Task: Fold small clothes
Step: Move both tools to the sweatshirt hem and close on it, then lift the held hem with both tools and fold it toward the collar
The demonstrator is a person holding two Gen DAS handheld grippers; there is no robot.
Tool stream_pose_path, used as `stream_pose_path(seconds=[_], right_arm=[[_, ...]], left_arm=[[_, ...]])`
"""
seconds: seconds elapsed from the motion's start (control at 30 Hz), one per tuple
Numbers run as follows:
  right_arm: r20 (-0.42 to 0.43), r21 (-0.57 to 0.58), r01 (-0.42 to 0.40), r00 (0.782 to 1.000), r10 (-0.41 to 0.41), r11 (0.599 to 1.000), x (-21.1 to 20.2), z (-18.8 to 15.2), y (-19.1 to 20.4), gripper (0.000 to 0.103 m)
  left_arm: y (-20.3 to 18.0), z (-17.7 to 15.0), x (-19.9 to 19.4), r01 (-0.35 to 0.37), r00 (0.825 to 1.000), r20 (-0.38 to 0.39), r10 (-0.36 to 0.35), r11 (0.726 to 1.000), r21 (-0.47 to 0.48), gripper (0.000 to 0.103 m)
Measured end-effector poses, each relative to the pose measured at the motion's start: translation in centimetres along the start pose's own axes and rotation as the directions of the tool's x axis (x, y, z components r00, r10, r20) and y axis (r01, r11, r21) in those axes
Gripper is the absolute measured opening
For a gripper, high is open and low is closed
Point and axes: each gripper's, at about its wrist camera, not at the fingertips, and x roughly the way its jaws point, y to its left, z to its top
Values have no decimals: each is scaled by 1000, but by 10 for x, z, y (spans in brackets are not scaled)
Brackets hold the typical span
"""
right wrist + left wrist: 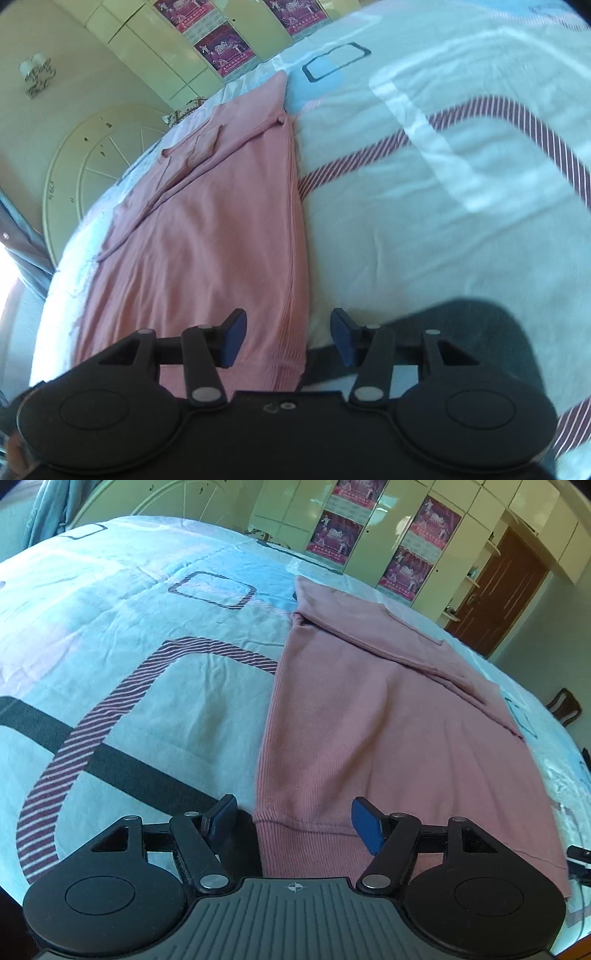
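Sweater (369, 720) hem between tool (295, 823) fingers

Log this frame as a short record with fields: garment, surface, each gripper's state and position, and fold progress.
garment: pink ribbed knit top, lying flat, sleeves folded in over the body
surface: pale bedsheet with striped and dark rectangle prints
left gripper: open, empty, at the ribbed hem's left corner
right gripper: open, empty, at the hem's right corner
contact: neither gripper is closed on the fabric
fold progress: sides folded in; hem not yet lifted
background: cream wardrobe doors with posters
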Motion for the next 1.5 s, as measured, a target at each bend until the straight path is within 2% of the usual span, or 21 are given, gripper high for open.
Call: stream_pose_path(seconds=[0.03, 0.1, 0.13, 0.27, 0.37, 0.43, 0.47, 0.5, 0.6, 0.63, 0.73, 0.8, 0.83, 0.97, 1.07, 1.2, 1.33, 1.5], right_arm=[[-2, 16, -17, 1000, 17, 1000, -1, -3, -2, 48], [-13, 46, -50, 999, 51, 998, 0, -6, -4, 43], [-21, 59, -71, 997, 72, 996, 1, -8, -4, 42], [-49, 55, -104, 993, 107, 993, 4, -17, 1, 35], [-57, 57, -122, 991, 125, 991, 8, -22, 3, 25], [-54, 83, -142, 988, 147, 986, 10, -22, 1, 10], [-46, 85, -150, 987, 154, 985, 9, -22, 1, 10], [-32, 73, -154, 987, 156, 985, 7, -22, 3, 9], [31, 45, -170, 985, 169, 984, -9, -20, 10, 8], [63, 33, -190, 980, 188, 981, -17, -19, 11, 8], [96, -28, -186, 978, 188, 982, -26, -19, 12, 8], [9, -50, -79, 997, 79, 996, -5, -20, 10, 8], [-29, -49, -37, 999, 36, 998, 6, -21, 8, 8], [29, -26, -77, 997, 78, 997, -3, -20, 11, 8], [30, -51, -77, 996, 79, 996, -5, -17, 16, 8], [75, -71, -108, 991, 113, 992, -20, -5, 24, 8], [141, -108, -135, 979, 149, 985, -31, 26, 46, 8], [196, -118, -152, 965, 173, 981, -27, 87, 70, 8]], left_arm=[[0, -3, -1, 21, 1000, 2, -21, 1000, -14, 64], [1, -7, -1, 62, 998, -6, -62, 997, -40, 47], [1, -9, 0, 78, 997, -12, -79, 996, -51, 43], [4, -15, 3, 124, 992, -6, -125, 988, -91, 42], [18, -15, 6, 182, 983, 12, -182, 968, -171, 42], [23, -15, 9, 203, 979, 22, -203, 956, -210, 42], [22, -15, 9, 203, 979, 29, -201, 958, -201, 26], [20, -14, 7, 192, 981, 37, -189, 964, -185, 4], [25, -12, -13, 259, 961, 147, -232, 945, -201, 5], [26, -11, -19, 255, 960, 165, -225, 949, -187, 5], [23, -11, -10, 178, 981, 99, -166, 977, -121, 5], [20, -13, 6, 116, 993, 25, -114, 989, -91, 5], [19, -14, 7, 112, 994, 28, -109, 989, -96, 5], [20, -14, 3, 121, 992, 61, -114, 984, -131, 5], [21, -15, 0, 131, 990, 77, -120, 979, -158, 5], [21, -5, -13, 185, 978, 140, -156, 955, -230, 5], [14, 26, -24, 275, 949, 233, -213, 919, -282, 5], [-13, 91, -8, 302, 932, 277, -233, 923, -240, 5]])
